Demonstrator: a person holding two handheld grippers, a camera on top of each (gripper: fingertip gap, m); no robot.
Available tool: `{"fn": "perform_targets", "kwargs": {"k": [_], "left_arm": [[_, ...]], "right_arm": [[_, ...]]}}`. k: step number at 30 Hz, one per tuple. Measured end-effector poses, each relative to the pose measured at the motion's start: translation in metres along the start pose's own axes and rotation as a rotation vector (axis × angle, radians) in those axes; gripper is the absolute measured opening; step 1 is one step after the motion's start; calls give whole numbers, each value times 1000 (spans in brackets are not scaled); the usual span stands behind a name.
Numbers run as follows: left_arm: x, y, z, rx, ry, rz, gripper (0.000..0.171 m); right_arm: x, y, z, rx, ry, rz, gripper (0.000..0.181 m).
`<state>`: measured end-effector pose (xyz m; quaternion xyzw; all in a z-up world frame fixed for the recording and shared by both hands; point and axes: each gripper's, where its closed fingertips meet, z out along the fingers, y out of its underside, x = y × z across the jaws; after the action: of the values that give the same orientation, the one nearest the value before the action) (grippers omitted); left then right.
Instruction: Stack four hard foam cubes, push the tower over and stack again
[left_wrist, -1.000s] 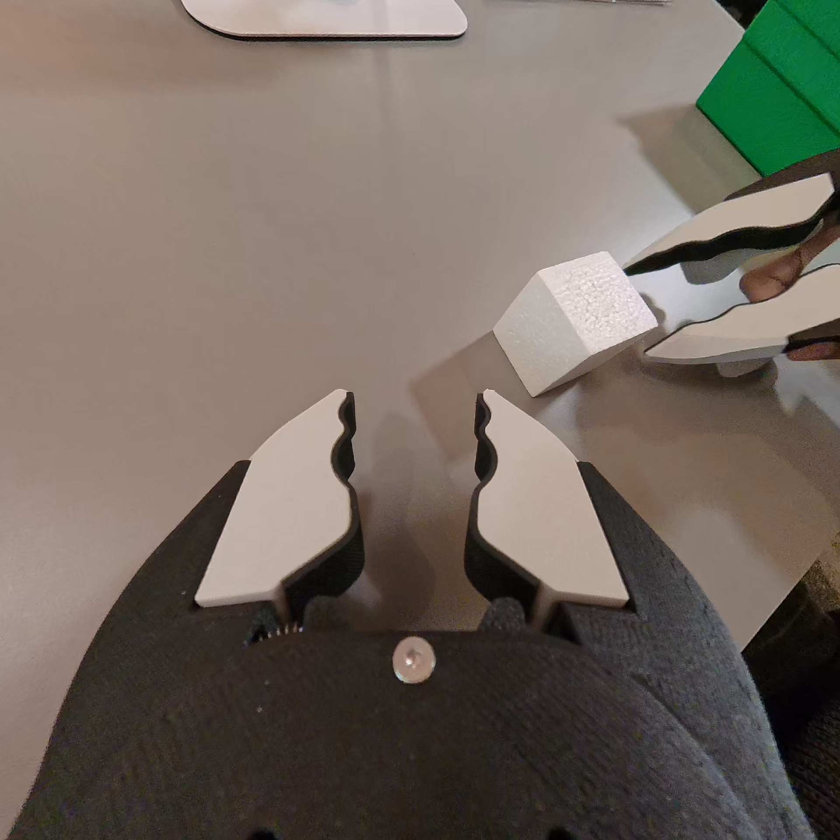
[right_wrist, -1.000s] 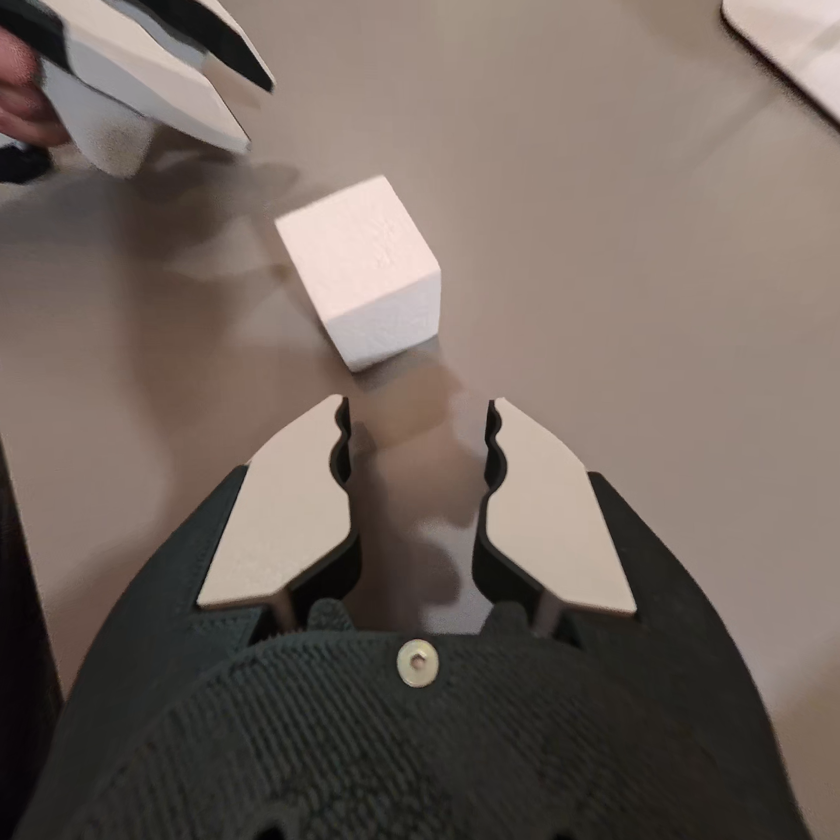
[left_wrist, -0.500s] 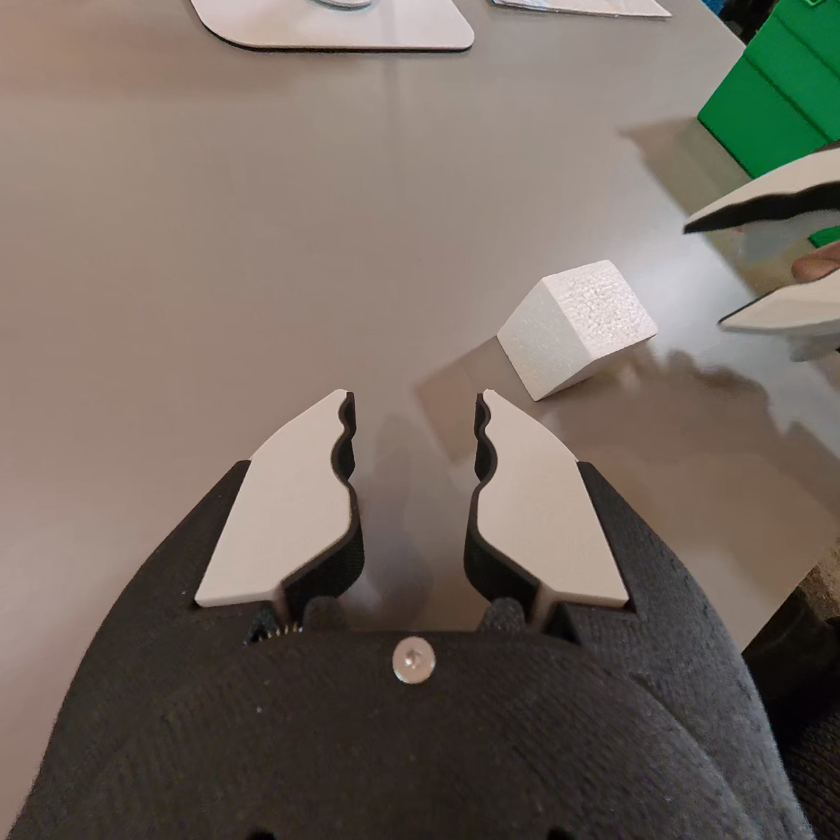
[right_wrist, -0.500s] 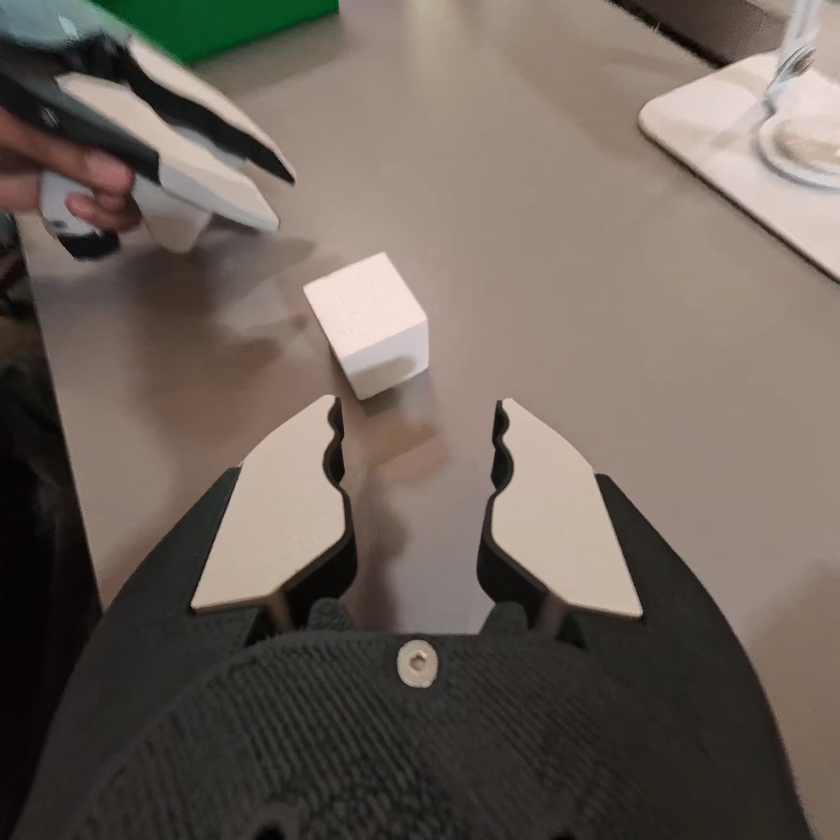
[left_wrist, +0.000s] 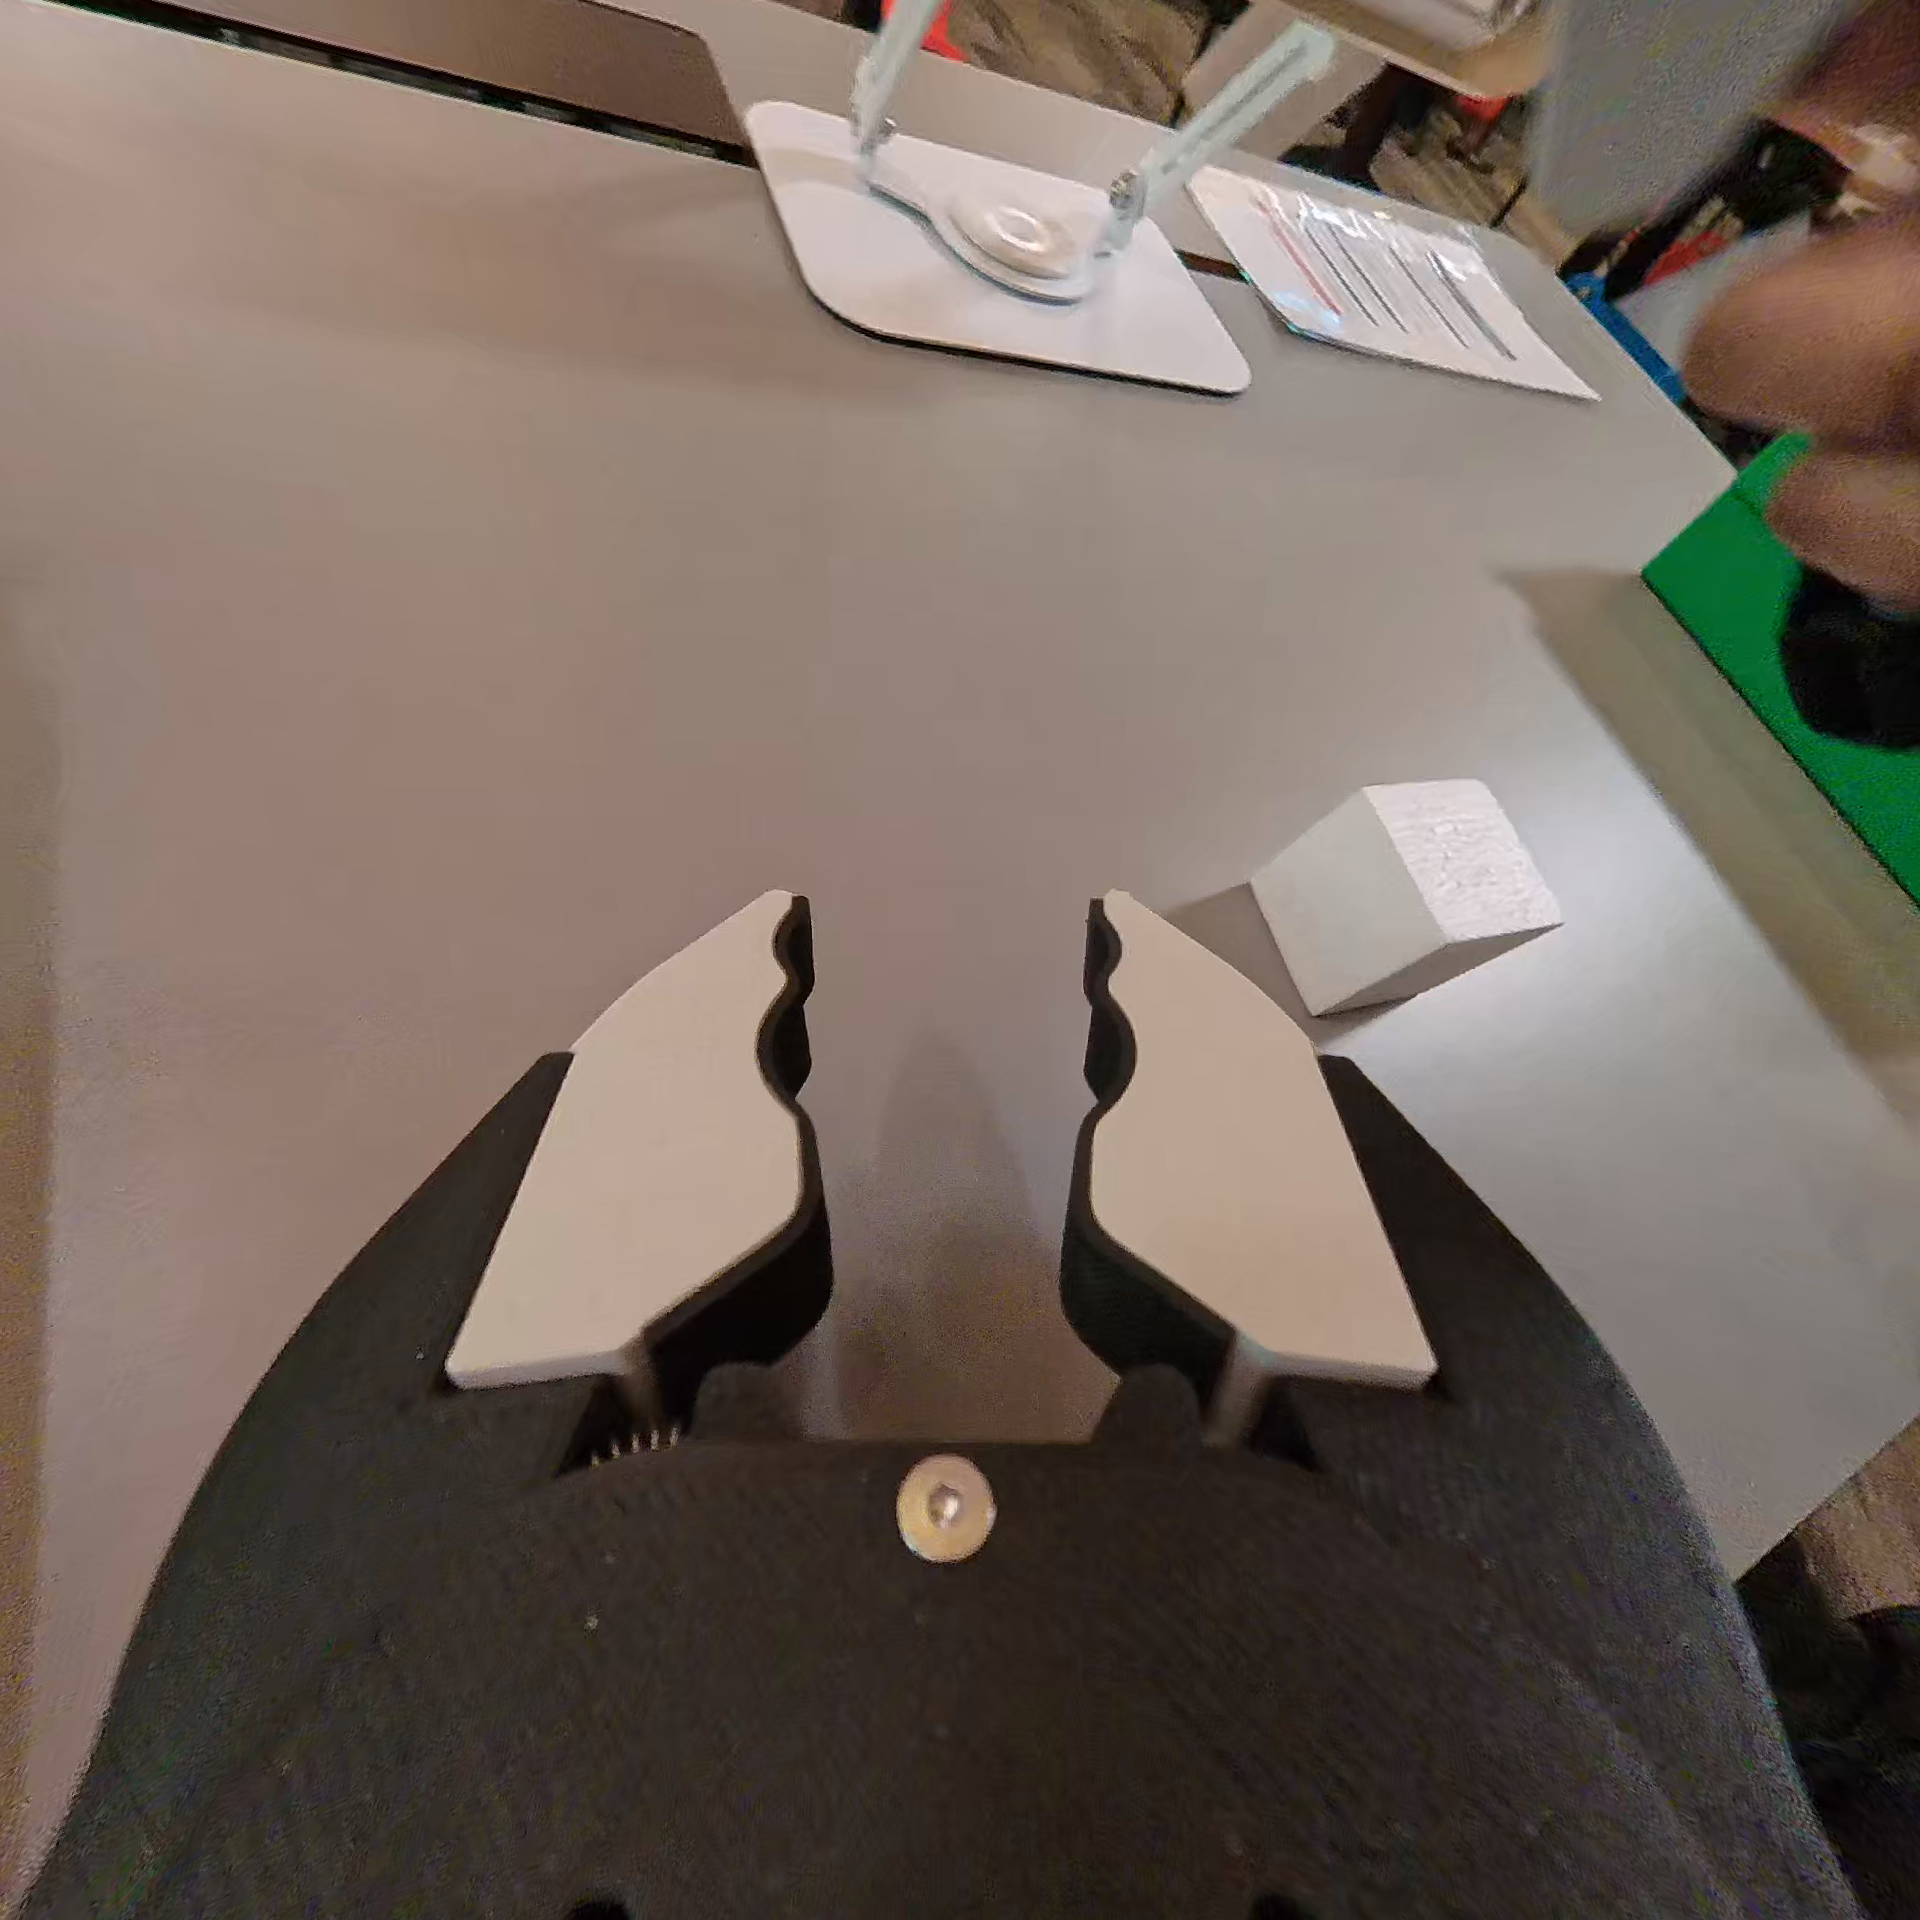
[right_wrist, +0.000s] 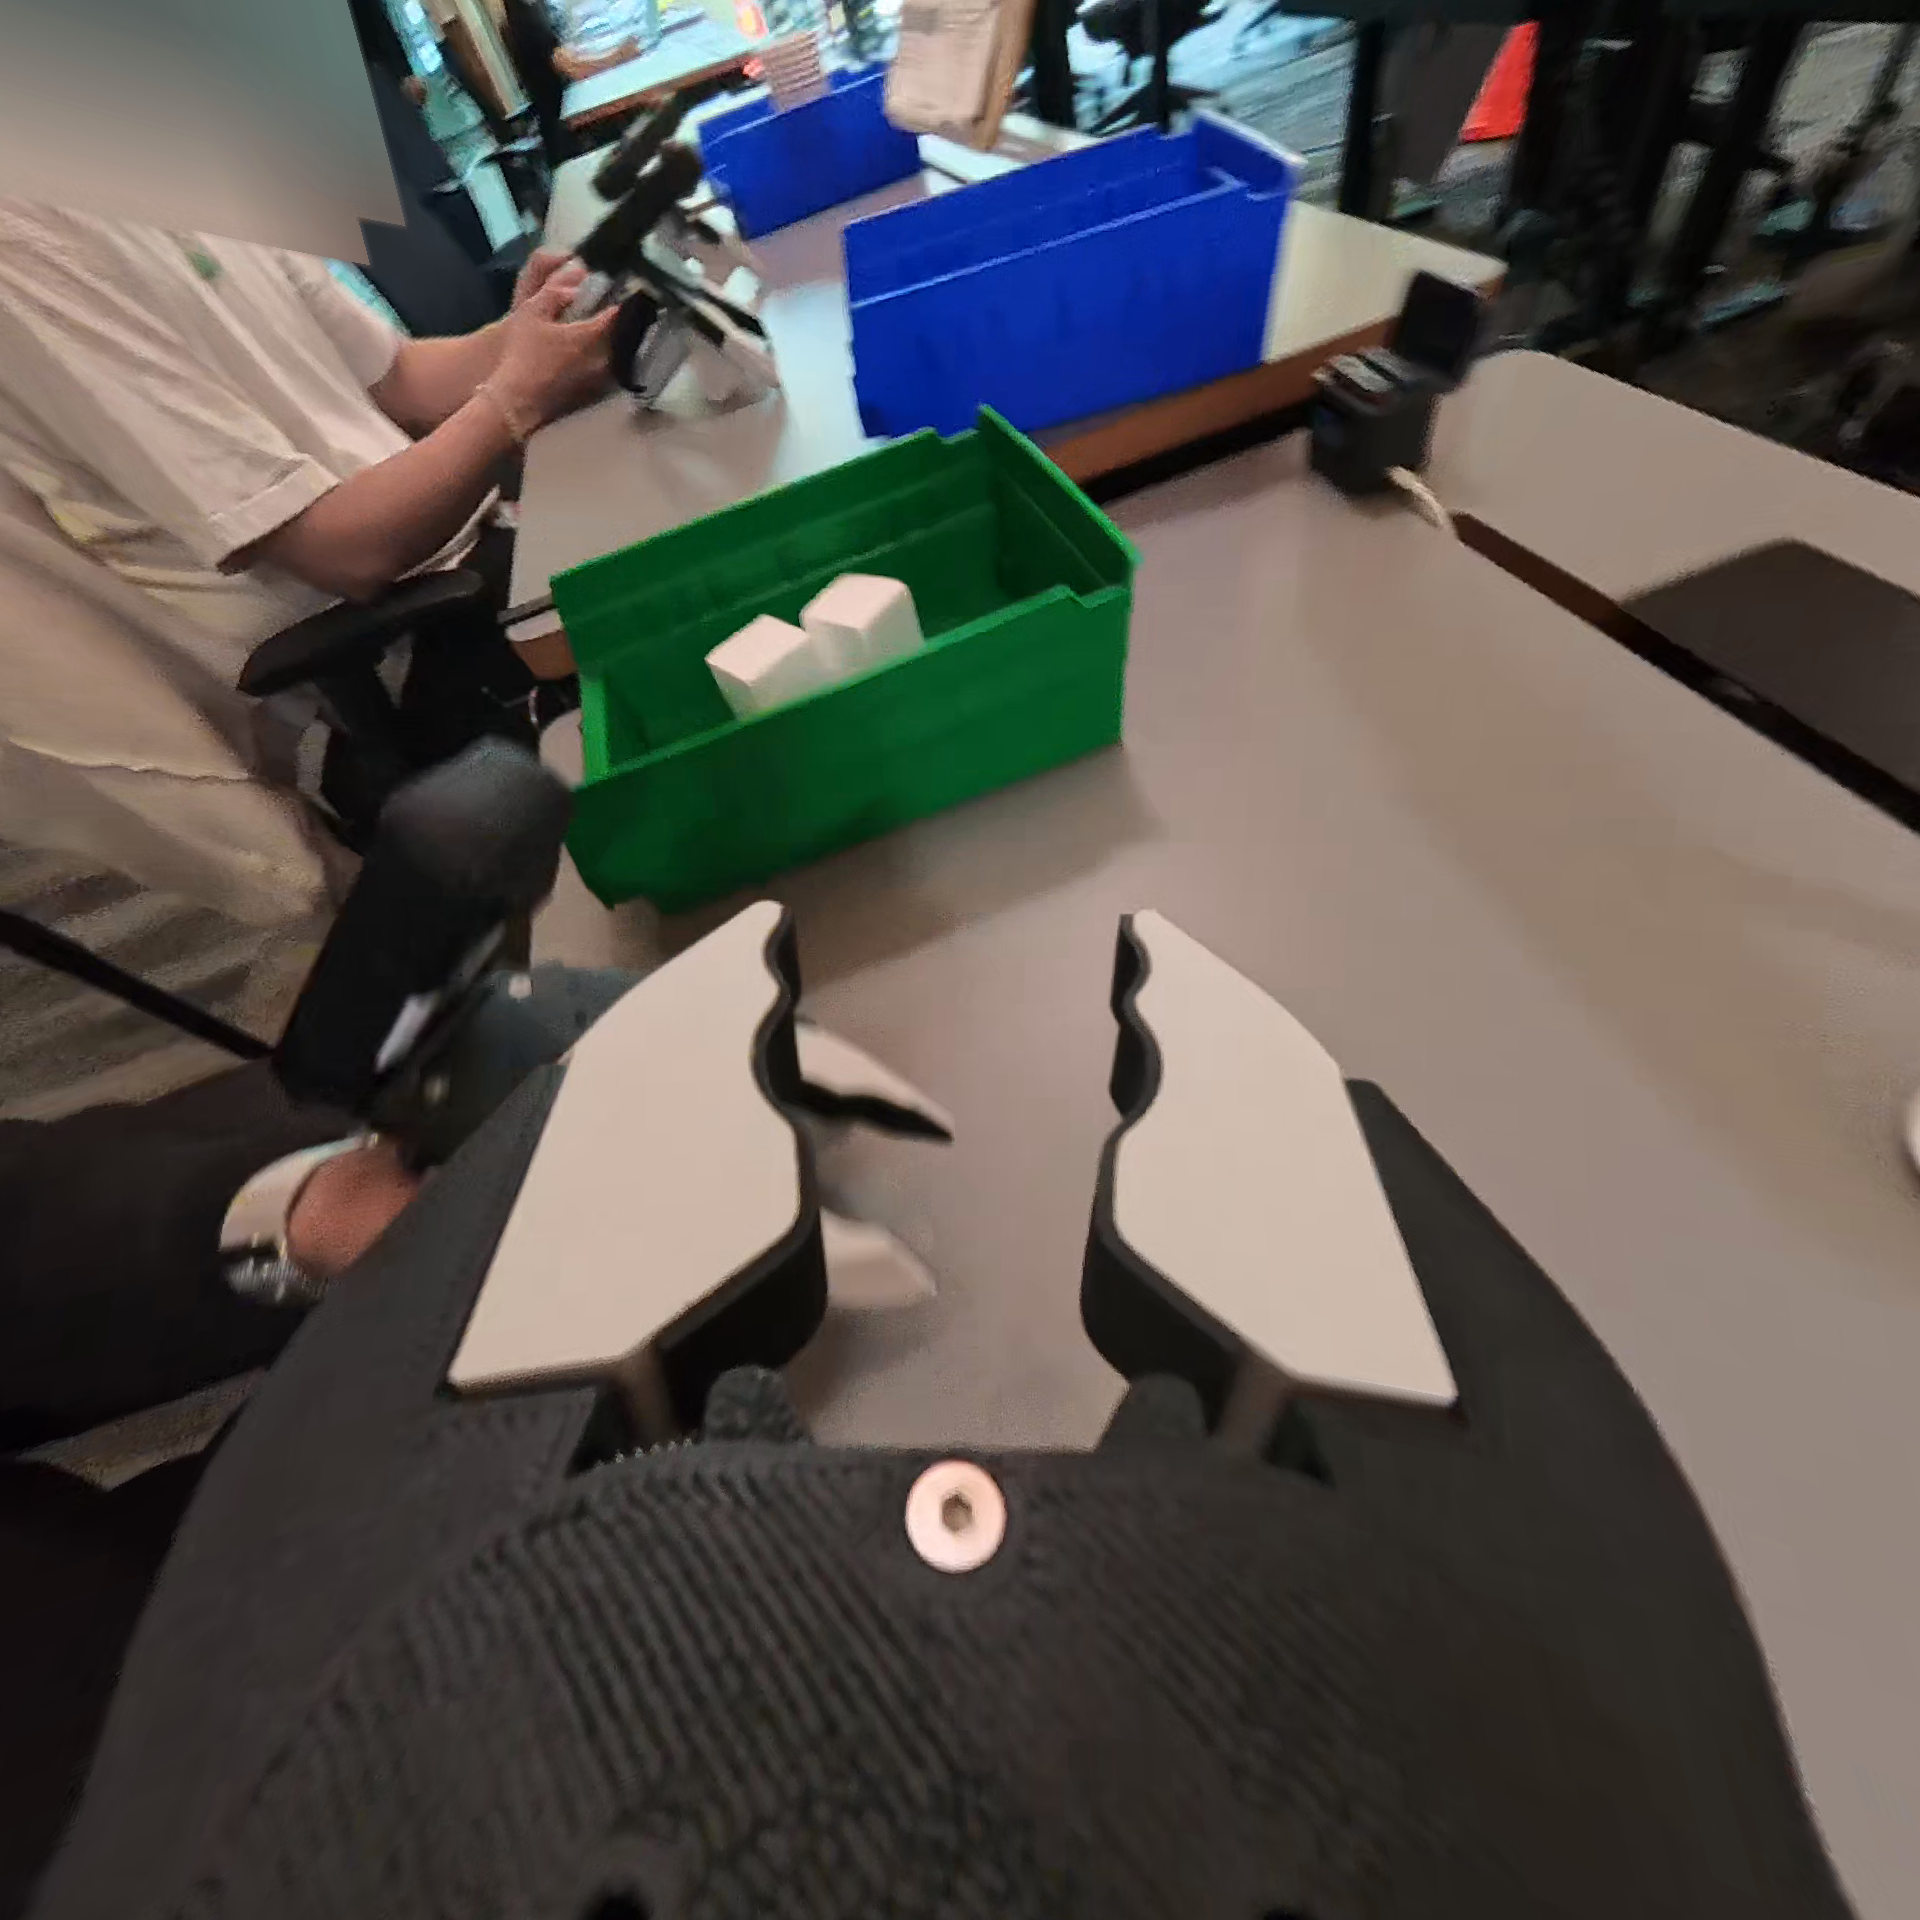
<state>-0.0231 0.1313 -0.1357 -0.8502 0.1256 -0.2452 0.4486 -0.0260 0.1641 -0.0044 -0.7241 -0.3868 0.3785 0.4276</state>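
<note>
My left gripper (left_wrist: 945, 914) is open and empty, held above the grey table (left_wrist: 520, 644). A white foam cube (left_wrist: 1403, 894) lies on the table just right of its right fingertip, untouched. My right gripper (right_wrist: 956, 925) is open and empty, raised high and facing a green bin (right_wrist: 852, 769) that holds two white foam blocks (right_wrist: 769, 660). In the right wrist view the left gripper (right_wrist: 940, 1210) shows low down, between and behind my right fingers, with its black handle (right_wrist: 436, 914) in a hand. The cube does not show in that view. The green bin also shows in the left wrist view (left_wrist: 1725, 592).
A white base plate with a clear stand (left_wrist: 997, 249) and a flat sheet (left_wrist: 1382, 281) lie at the table's far side. A blurred hand (left_wrist: 1829, 312) is at the upper right. Blue bins (right_wrist: 1060, 270), a black device (right_wrist: 1382, 416) and a seated person (right_wrist: 187, 416) are beyond. About 12 cm separates my left fingertips from my right. The white foam cube (left_wrist: 1403, 894) is closer to my left gripper, around 10 cm from its tips; the right tips are 20 cm off.
My right gripper has lifted away from the cube and swung up to face the green bin. My left gripper has tilted up. The cube has stayed in place.
</note>
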Motion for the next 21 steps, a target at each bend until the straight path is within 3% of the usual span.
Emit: {"fn": "perform_targets", "kwargs": {"k": [5,11,16,21], "left_arm": [[-18,-1,-20,41,-46,-63,52],[-41,16,-47,21,-81,-183,52],[-55,26,-59,-4,-83,-263,51],[-59,24,-64,8,-62,-305,51]], "right_arm": [[-27,-37,111,-165,-93,-211,61],[-67,-48,230,-367,-205,-441,61],[-98,-28,308,-557,-262,-681,65],[-109,16,343,-780,-342,-802,76]]}}
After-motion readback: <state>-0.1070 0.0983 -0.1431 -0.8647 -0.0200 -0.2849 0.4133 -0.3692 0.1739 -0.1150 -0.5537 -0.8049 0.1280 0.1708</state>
